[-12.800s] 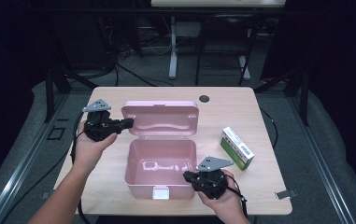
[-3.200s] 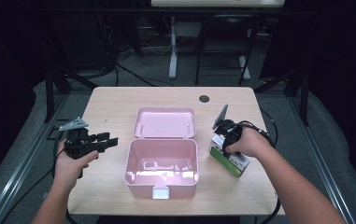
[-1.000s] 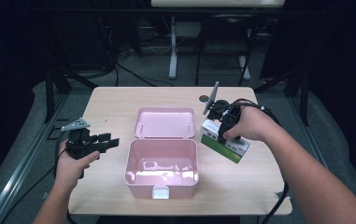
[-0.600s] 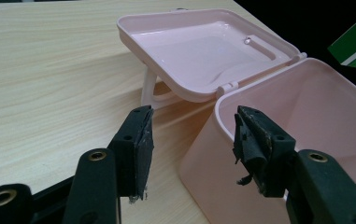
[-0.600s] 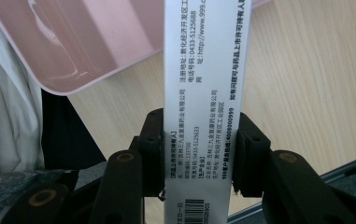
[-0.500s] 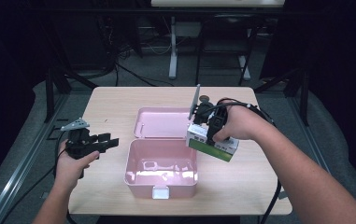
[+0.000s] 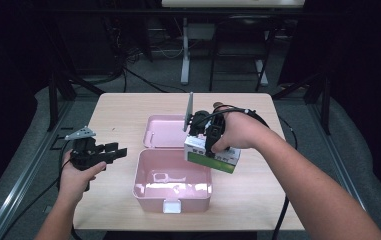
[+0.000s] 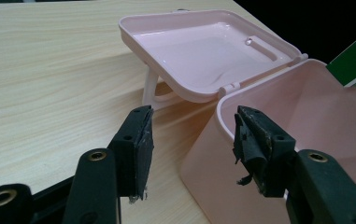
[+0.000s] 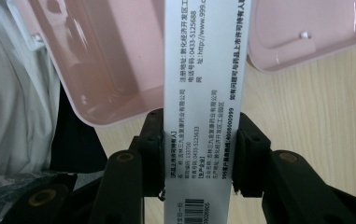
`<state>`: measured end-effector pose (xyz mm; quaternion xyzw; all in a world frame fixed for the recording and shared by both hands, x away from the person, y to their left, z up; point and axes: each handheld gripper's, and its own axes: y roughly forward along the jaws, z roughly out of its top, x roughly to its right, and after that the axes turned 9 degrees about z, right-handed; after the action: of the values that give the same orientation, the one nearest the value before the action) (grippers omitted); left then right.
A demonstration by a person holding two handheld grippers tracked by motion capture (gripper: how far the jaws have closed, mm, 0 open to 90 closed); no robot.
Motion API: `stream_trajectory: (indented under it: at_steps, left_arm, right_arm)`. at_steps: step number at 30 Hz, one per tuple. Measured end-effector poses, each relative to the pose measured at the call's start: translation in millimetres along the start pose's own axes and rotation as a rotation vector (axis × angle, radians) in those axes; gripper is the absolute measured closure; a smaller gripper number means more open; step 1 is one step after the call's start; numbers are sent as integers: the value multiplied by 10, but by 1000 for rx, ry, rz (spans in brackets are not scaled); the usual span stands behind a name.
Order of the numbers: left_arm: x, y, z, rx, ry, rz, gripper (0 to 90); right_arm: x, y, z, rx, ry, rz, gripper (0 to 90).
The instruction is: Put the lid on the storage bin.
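Presently, work in hand: a green and white carton (image 7: 212, 154) is carried by the right gripper (image 7: 209, 139) above the far right corner of the open pink box (image 7: 172, 181), seemingly to be set inside.
Right jaws: clamped on the narrow printed side of the carton (image 9: 203, 107), one pad on each edge.
Left jaws: parted and empty, the left gripper (image 7: 109, 153) being held just beside the box wall (image 8: 208, 154), not touching it.
Lid: the lid (image 7: 164, 131) is laid back flat on the worktop (image 7: 258, 195) behind the box, on its hinge.
Risk, rim: the carton is held slanted, so a low corner may be caught on the box rim and the carton twisted in the pads.
Risk, slide: the box is not steadied, so it may be pushed across the worktop if struck.
Risk, drop: if released too high, the carton may land on edge or bounce out.
Risk, lid: the lid may be knocked by the gripper's plate.
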<state>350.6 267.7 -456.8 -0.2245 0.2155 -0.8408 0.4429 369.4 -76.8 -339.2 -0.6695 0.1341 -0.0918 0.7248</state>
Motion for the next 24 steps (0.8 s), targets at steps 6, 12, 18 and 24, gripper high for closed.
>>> stream_trajectory:
  at_steps: [6,12,18,24]
  left_arm:
    - [-1,0,0,1,-1,-2,472]
    - [4,10,-2,4,0,-7,472]
    - [7,8,-2,6,-1,-7,472]
    - [11,13,-3,2,3,-8,472]
  right_arm:
    - [-89,32,182,2,-33,13,613]
    - [-170,37,288,1,-57,18,613]
    - [-268,54,382,-7,-90,24,613]
    - [-354,59,448,-11,-118,27,613]
